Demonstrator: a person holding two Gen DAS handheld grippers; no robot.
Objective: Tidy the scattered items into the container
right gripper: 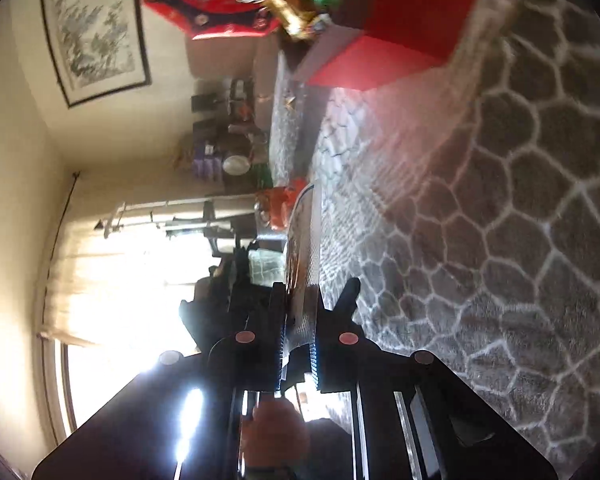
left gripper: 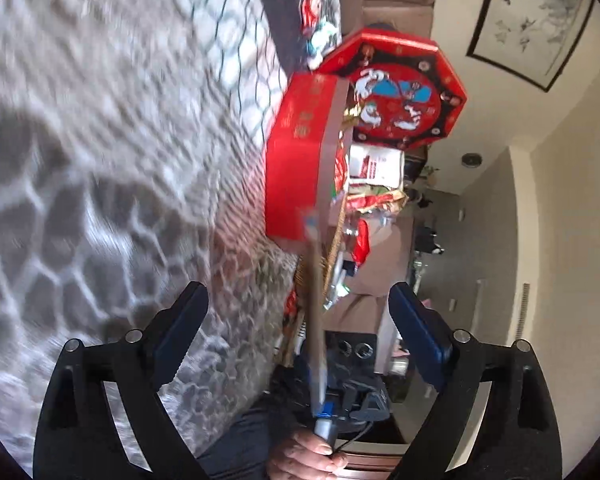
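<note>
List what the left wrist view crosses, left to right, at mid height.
Grey patterned rug → red container box → snack packets inside it → cream wall.

Box (left gripper: 296, 160) on rug (left gripper: 100, 160), lid (left gripper: 400, 92) propped behind it, wrapped packets (left gripper: 374, 184) inside.

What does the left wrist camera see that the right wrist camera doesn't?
Only the left wrist view: the left gripper, open, and a white packet inside the red box. Only the right wrist view: a bright curtained window. Both: the red box, its octagonal lid, the patterned rug, the wall painting, and the thin flat packet clamped in the right gripper.
</note>
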